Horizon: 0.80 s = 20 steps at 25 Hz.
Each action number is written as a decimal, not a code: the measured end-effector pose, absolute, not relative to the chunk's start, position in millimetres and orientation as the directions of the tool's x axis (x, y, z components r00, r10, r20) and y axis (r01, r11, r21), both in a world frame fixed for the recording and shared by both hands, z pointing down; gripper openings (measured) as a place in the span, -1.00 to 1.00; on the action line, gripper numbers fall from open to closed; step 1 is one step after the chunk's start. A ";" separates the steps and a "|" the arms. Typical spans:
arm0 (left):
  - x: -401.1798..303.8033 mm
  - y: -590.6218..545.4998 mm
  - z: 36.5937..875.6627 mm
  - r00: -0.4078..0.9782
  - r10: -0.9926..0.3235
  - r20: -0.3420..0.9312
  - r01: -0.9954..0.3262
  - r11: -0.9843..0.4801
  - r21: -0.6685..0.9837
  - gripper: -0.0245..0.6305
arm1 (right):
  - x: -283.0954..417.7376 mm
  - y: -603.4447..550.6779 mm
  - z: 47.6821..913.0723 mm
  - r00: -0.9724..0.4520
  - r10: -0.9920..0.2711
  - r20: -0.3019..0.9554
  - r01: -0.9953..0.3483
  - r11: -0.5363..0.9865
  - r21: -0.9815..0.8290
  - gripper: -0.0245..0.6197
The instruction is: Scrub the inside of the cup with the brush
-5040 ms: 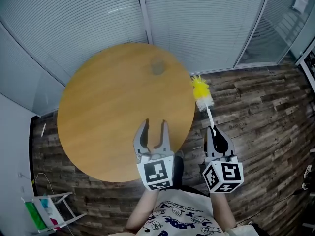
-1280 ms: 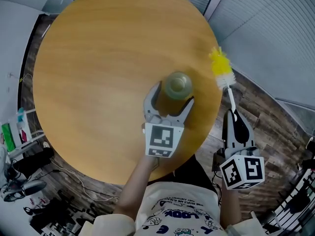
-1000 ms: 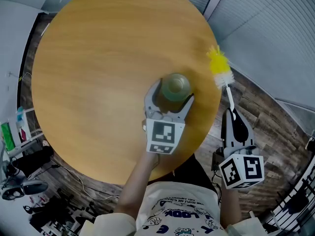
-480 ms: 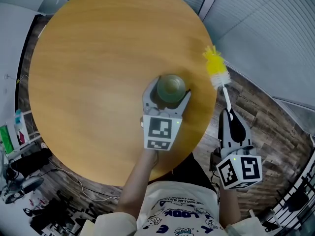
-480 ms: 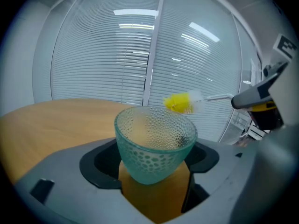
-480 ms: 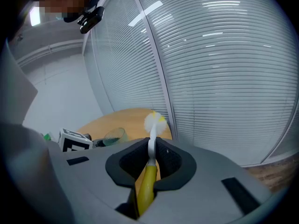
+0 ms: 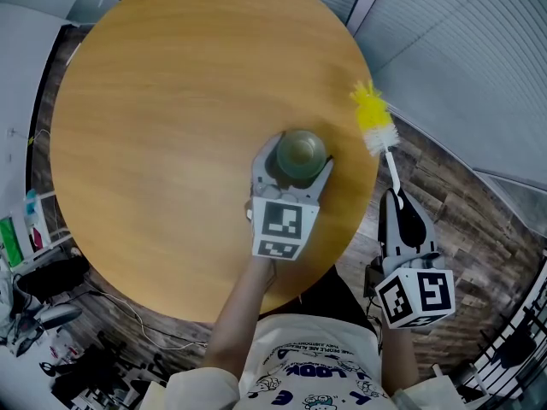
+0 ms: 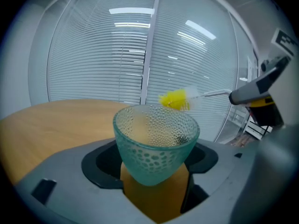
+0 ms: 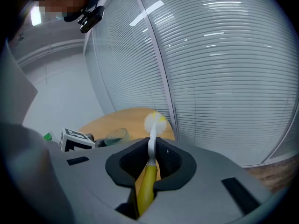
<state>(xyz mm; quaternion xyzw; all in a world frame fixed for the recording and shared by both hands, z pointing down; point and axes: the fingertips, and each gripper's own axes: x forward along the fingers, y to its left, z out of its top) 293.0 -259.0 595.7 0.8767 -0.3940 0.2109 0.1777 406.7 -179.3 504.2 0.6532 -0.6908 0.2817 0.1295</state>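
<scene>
Grab step looks done imo: left gripper [image 7: 297, 166] fingers pinch the cup [image 8: 156, 141], on or just over the surface [image 7: 171, 101]. Right gripper [image 7: 395, 197] fingers clamp the brush [image 7: 373, 120], bristles right of the cup, apart. Next: bring bristles over the cup's rim & down inside.

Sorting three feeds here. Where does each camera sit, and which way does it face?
Head view: on the person's head, steeply down at the table; shows left gripper, right gripper, arms, shirt.
Left gripper view: on that gripper, toward the blinds; its jaws hold the cup.
Right gripper view: on that gripper, toward the blinds; its jaws clamp the brush.
Shared: cup and brush, in all three.
</scene>
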 end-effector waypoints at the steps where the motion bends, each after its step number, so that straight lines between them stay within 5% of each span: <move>1: 291.6 -257.6 593.8 0.605 -0.612 0.509 -0.765 -0.625 0.158 0.25 | 405.1 -179.2 502.8 -0.114 -0.831 0.545 -0.976 -0.010 -0.219 -0.78; 20: 202.3 -215.8 538.5 0.613 -0.589 0.526 -0.760 -0.622 0.189 0.24 | 316.5 -168.5 463.7 -0.221 -0.847 0.483 -0.969 0.136 -0.206 -0.78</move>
